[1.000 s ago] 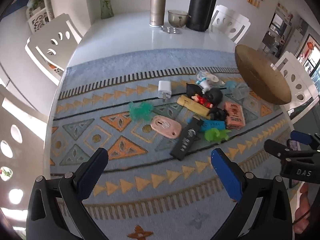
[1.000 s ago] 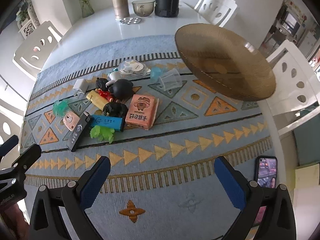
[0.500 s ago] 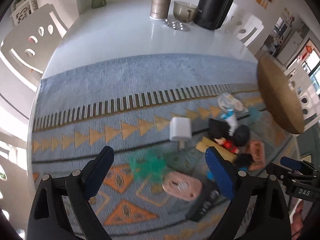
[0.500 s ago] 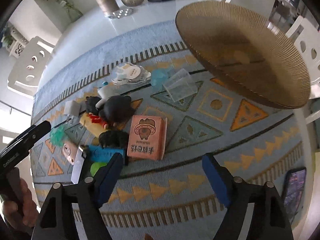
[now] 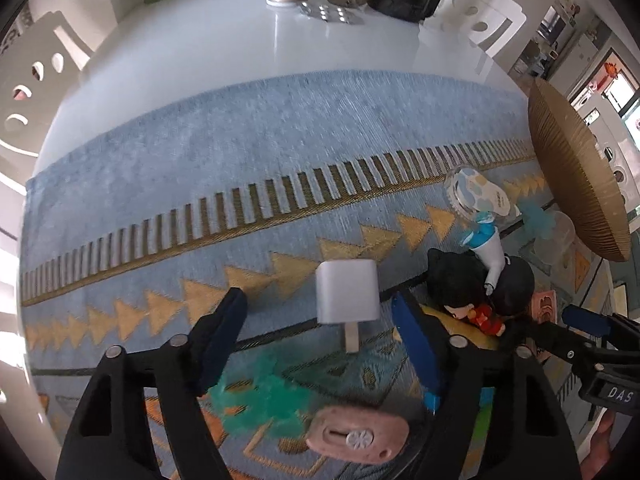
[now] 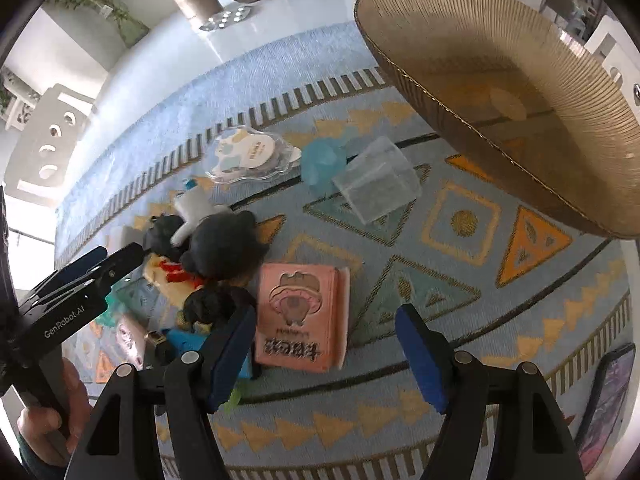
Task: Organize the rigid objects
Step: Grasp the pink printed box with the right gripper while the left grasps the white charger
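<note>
I hold my left gripper (image 5: 320,316) wide open with nothing in it, its two blue pads on either side of the white charger (image 5: 347,296), because that small block is the nearest loose piece on this edge of the pile and its flat sides should suit a squeeze. The charger lies flat on the patterned mat (image 5: 240,152), its prongs pointing back toward me, so I judge a straight approach is all it needs. My right gripper (image 6: 325,334) is also spread wide and empty, hovering above the pink box (image 6: 302,316), which lies flat on the mat just beside the dark toy figures (image 6: 222,246). I judge each tool is lined up on its own piece so the two do not cross. The brown ribbed dish (image 6: 500,80) sits at the right end of the mat with nothing visible in it, and I take it to be where these things belong. The clear cup (image 6: 376,186) and the round sticker case (image 6: 248,156) lie untouched farther back, between the pile and the dish.
</note>
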Motion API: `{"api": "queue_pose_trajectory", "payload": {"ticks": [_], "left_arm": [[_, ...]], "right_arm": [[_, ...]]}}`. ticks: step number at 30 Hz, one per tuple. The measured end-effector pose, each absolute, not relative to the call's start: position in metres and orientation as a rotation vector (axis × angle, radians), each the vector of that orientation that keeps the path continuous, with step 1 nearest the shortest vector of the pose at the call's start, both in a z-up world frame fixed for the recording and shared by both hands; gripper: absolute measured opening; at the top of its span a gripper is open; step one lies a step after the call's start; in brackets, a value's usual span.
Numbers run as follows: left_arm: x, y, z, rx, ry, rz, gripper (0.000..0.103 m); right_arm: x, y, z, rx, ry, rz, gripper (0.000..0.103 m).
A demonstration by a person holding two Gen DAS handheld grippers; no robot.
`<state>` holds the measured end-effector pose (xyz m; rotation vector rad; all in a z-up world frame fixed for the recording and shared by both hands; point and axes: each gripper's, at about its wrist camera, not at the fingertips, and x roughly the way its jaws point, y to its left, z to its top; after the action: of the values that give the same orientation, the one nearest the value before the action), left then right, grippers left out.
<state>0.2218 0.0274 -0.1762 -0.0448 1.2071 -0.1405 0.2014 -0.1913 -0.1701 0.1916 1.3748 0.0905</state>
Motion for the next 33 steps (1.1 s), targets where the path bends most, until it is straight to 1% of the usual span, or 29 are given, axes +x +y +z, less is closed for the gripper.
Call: {"api": "queue_pose_trajectory", "payload": {"ticks": [1, 3, 5, 6, 7, 10, 12, 14, 20, 22, 24, 25, 27, 28, 29, 31, 33], "left_arm": [[0.223, 0.026, -0.176, -0.036, 1.199, -0.140, 0.071], [0.226, 0.024, -0.175, -0.022, 1.188, -0.132, 0.060], [0.230, 0.023, -0.174, -0.004, 1.179, -0.119, 0.035], [0.231, 0.023, -0.174, -0.012, 1.183, -0.121, 0.031], [0.231, 0.025, -0.173, -0.022, 1.183, -0.119, 0.024], [0.226, 0.029, -0.168, -0.052, 1.161, -0.088, 0.024], [0.220, 0.030, -0.164, -0.069, 1.151, -0.086, 0.024], [0.211, 0.030, -0.160, -0.080, 1.140, -0.088, 0.024], [0.184, 0.023, -0.146, -0.090, 1.130, -0.118, 0.024], [0.175, 0.020, -0.144, -0.090, 1.138, -0.129, 0.024], [0.170, 0.015, -0.142, -0.086, 1.139, -0.136, 0.024], [0.167, 0.012, -0.141, -0.081, 1.138, -0.139, 0.024], [0.161, 0.008, -0.138, -0.074, 1.139, -0.148, 0.024], [0.159, 0.006, -0.137, -0.072, 1.138, -0.149, 0.024], [0.157, 0.005, -0.136, -0.071, 1.136, -0.152, 0.024], [0.156, 0.000, -0.134, -0.068, 1.137, -0.158, 0.024], [0.156, -0.006, -0.131, -0.059, 1.129, -0.162, 0.024]], "right_arm": [[0.204, -0.193, -0.171, 0.201, 1.381, 0.097, 0.072], [0.209, -0.196, -0.174, 0.237, 1.381, 0.105, 0.072], [0.211, -0.196, -0.175, 0.253, 1.381, 0.115, 0.072], [0.212, -0.195, -0.177, 0.252, 1.384, 0.118, 0.072], [0.213, -0.192, -0.180, 0.235, 1.389, 0.119, 0.073], [0.213, -0.171, -0.186, 0.086, 1.388, 0.097, 0.072], [0.212, -0.169, -0.185, 0.066, 1.374, 0.130, 0.059], [0.201, -0.173, -0.177, 0.037, 1.364, 0.122, 0.018], [0.181, -0.215, -0.176, 0.108, 1.389, 0.159, 0.019], [0.173, -0.227, -0.181, 0.198, 1.422, 0.248, 0.018], [0.163, -0.238, -0.186, 0.267, 1.437, 0.278, 0.021], [0.159, -0.241, -0.184, 0.275, 1.434, 0.280, 0.024], [0.155, -0.247, -0.179, 0.256, 1.419, 0.261, 0.037], [0.152, -0.251, -0.175, 0.243, 1.404, 0.232, 0.050], [0.149, -0.258, -0.174, 0.240, 1.389, 0.212, 0.055], [0.150, -0.264, -0.173, 0.234, 1.369, 0.186, 0.056], [0.150, -0.263, -0.171, 0.223, 1.368, 0.175, 0.061]]}}
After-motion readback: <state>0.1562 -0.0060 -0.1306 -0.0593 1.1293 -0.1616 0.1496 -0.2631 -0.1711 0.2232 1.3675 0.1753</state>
